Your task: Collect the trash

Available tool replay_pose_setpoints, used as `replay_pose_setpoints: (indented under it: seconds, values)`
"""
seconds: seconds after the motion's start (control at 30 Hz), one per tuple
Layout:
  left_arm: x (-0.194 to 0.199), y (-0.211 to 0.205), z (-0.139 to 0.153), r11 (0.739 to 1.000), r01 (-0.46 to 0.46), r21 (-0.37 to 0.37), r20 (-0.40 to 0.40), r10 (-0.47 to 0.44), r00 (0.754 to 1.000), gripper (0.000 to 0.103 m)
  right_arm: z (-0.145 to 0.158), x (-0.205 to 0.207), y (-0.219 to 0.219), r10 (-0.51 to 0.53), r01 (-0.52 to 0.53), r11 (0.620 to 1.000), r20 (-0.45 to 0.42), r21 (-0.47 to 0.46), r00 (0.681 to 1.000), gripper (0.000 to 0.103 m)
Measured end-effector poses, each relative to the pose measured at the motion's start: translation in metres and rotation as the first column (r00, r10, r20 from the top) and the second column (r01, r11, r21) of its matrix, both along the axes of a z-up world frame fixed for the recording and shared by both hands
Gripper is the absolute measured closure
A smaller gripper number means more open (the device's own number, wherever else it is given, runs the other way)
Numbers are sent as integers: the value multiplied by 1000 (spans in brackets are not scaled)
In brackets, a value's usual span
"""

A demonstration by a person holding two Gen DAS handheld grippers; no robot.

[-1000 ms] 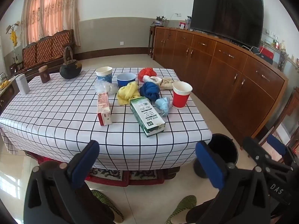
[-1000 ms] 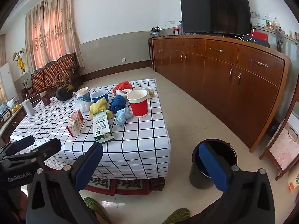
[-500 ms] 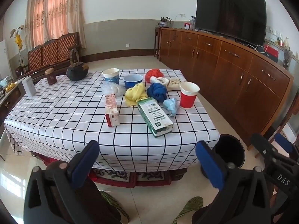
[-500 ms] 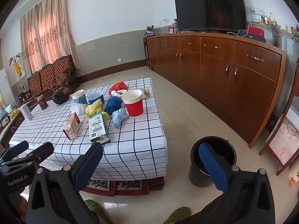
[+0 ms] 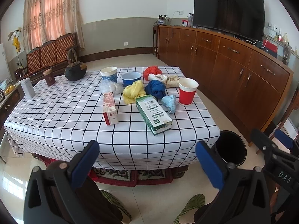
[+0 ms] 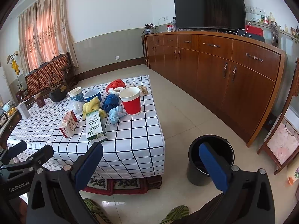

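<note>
A low table with a checked cloth (image 5: 74, 123) (image 6: 142, 141) carries the trash: a green-and-white carton (image 5: 153, 114) (image 6: 95, 126), a red-and-white carton (image 5: 109, 108) (image 6: 68, 124), a red paper cup (image 5: 187, 91) (image 6: 130, 101), a crumpled blue mask (image 5: 169, 103) (image 6: 115, 114), clear plastic wrap (image 5: 110, 87) and two more cups (image 5: 109, 74) (image 5: 131, 78). Yellow (image 5: 133, 94), blue (image 5: 156, 89) and red (image 5: 152, 71) cloths lie among them. A black bin (image 5: 231, 150) (image 6: 211, 161) stands on the floor right of the table. My left gripper (image 5: 147, 158) and right gripper (image 6: 151, 161) hang open and empty before the table's near edge.
A black kettle (image 5: 75, 70), a brown tin (image 5: 49, 77) and a grey box (image 5: 28, 88) stand at the table's far left. A long wooden cabinet (image 5: 243, 71) with a television (image 5: 229, 12) lines the right wall. A person's patterned slippers (image 5: 188, 208) show below.
Both grippers have tilted slightly upward and drawn back a little, so the table and bin sit lower and farther in view. Nothing on the table has moved.
</note>
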State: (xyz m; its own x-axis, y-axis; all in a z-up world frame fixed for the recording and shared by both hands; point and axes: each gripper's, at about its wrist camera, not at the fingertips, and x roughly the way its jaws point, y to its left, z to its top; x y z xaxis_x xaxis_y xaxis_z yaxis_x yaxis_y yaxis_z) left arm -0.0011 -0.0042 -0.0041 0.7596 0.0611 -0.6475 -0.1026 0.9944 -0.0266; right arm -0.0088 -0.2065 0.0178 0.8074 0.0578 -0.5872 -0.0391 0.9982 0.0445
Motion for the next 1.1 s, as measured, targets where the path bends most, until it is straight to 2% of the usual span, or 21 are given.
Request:
replay_pose_setpoints:
  seconds: [1.1]
  values:
    - [0, 4, -5, 1000, -6, 3, -6, 6, 1000, 0, -4, 0, -3, -3, 3, 1000, -4, 3, 1000, 0]
